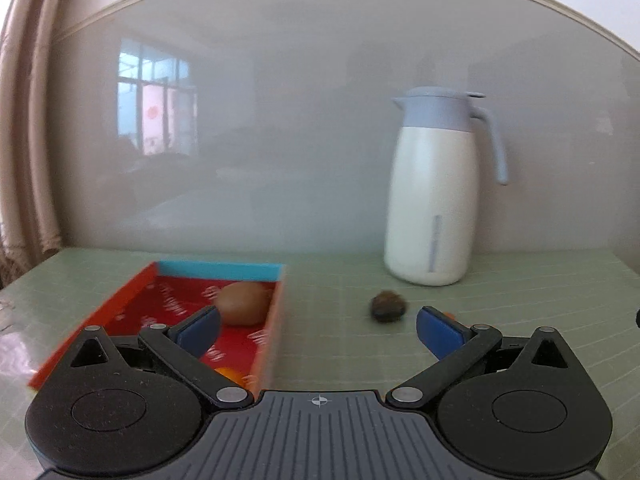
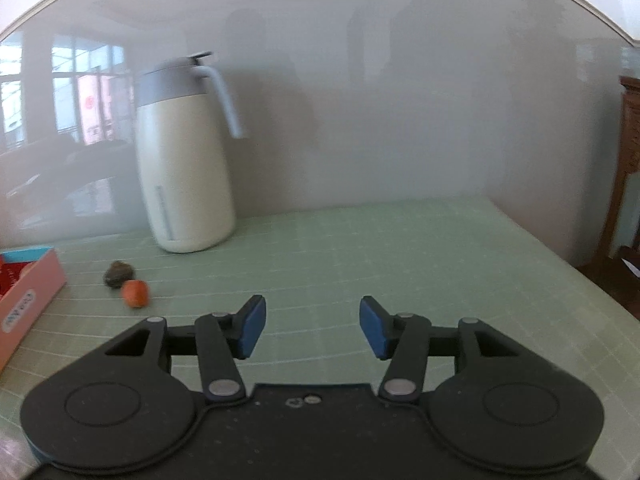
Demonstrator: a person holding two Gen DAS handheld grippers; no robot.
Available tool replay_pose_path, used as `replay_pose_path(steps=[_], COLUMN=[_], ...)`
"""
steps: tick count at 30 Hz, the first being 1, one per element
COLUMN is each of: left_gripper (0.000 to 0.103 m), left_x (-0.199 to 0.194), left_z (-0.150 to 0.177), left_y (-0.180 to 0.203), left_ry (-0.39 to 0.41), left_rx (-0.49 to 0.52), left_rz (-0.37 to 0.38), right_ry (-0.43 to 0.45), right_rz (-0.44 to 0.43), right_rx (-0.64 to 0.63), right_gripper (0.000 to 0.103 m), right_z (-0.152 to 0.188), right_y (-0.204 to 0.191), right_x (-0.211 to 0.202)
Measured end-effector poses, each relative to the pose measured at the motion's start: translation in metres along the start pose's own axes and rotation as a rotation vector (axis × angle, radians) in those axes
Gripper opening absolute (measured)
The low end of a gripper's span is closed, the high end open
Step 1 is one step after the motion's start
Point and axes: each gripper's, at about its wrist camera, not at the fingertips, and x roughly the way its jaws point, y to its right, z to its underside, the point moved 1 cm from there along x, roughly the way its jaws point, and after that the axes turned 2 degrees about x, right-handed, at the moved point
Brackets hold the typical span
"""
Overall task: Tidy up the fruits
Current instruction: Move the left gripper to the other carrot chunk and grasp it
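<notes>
Both tools point slightly downward over the green gridded surface (image 2: 360, 248). Left tool (image 1: 318, 330) has its blue pads spread very wide with nothing between them; its left finger (image 1: 198, 330) overlaps the shallow red box (image 1: 276, 320), its right finger hangs over bare mat. Right tool (image 2: 312, 328) stands partly open, its pads apart and empty, aimed at a clear stretch of mat. Inside the box a brown oval fruit (image 1: 242, 304) lies near the far blue end wall, long axis roughly across the box, and a bit of orange fruit (image 1: 228, 374) shows near the box's near end behind the linkage. The box's long axis runs away from the camera, slanting right. Just right of the box, on the surface, sit a dark round fruit (image 2: 118, 274) and a small orange fruit (image 2: 135, 294), touching or nearly so. A white jug (image 2: 184, 160) with a grey-blue lid stands upright behind them against the wall, handle to the right. To the right of the fruits the surface lies open up to its right edge.
</notes>
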Motion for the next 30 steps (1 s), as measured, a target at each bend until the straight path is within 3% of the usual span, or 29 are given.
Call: replay_pose_path(steps=[5,10,15,16,17,20,26,30], left_gripper=[0.103,0.103,0.102,0.1,0.089,0.071,0.07,0.066], left_x=[0.01,0.031,0.056,0.061,0.068,0.088,0.112,0.116], left_z=[-0.002,-0.003,-0.005,-0.005,-0.005,-0.003,0.005,0.008], left_y=[0.036,0.074,0.099,0.103,0.109,0.121,0.13,0.133], left_ry=[-0.017,-0.039,-0.075,-0.084,-0.096,-0.144,-0.188,-0.215], left_rx=[0.032,0.088,0.118,0.128,0.143,0.171,0.187,0.193], left_rz=[0.051,0.098,0.101,0.101,0.101,0.099,0.078,0.088], right_ry=[0.005,0.022,0.021,0.021,0.02,0.02,0.024,0.017], right_rz=[0.054,0.18,0.241,0.245,0.246,0.244,0.243,0.302], right_rx=[0.041,0.125,0.206,0.209,0.211,0.216,0.277,0.294], right_gripper=[0.052,0.053,0.056,0.057,0.057,0.058,0.059,0.059], right_z=[0.002,0.0,0.002,0.002,0.002,0.002,-0.003,-0.003], right_y=[0.027,0.066,0.1,0.102,0.103,0.102,0.109,0.122], right_x=[-0.002,0.003,0.001,0.002,0.002,0.005,0.01,0.017])
